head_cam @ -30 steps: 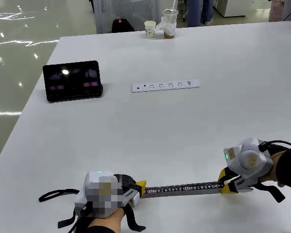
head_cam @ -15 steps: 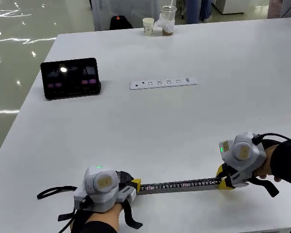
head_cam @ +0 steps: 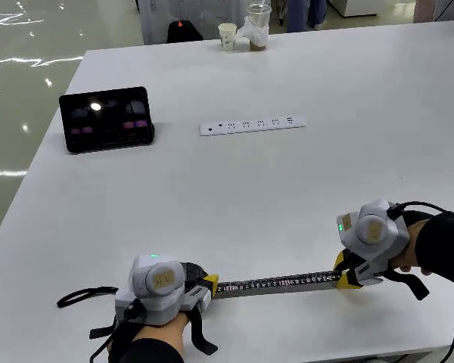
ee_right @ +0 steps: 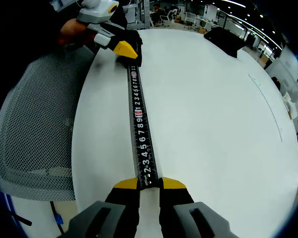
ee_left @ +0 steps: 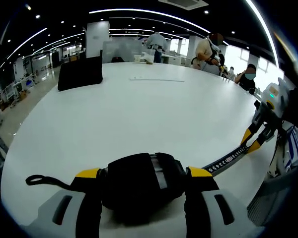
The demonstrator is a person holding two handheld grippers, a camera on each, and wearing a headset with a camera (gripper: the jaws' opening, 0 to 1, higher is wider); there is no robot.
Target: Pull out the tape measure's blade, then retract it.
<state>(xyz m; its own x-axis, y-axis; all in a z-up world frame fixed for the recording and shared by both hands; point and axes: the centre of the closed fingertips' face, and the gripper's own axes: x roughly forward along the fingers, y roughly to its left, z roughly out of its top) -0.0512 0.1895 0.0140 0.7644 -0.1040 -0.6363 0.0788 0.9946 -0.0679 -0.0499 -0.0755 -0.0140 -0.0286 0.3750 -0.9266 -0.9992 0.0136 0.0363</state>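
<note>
Black, rounded tape measure case near the front edge of the white table, resting on the top or just above it, unclear which. Pinched from both sides by the yellow-tipped jaws of the left gripper. Out of the case, the blade, pulled out long and running low over the table toward the right, numbered face up, figures readable in the right gripper view. Its free end nipped between the jaws of the right gripper, closed narrowly on the thin strip. Grippers well apart, joined by the blade in one straight line.

Black strap lying on the table to the left of the left gripper. Farther back, well apart from the tape: dark tablet propped up at the left, white power strip flat near the middle. At the far edge, paper cup just beside clear plastic cup. Grey mesh chair back off the table's side in the right gripper view. People beyond the far end in the left gripper view.
</note>
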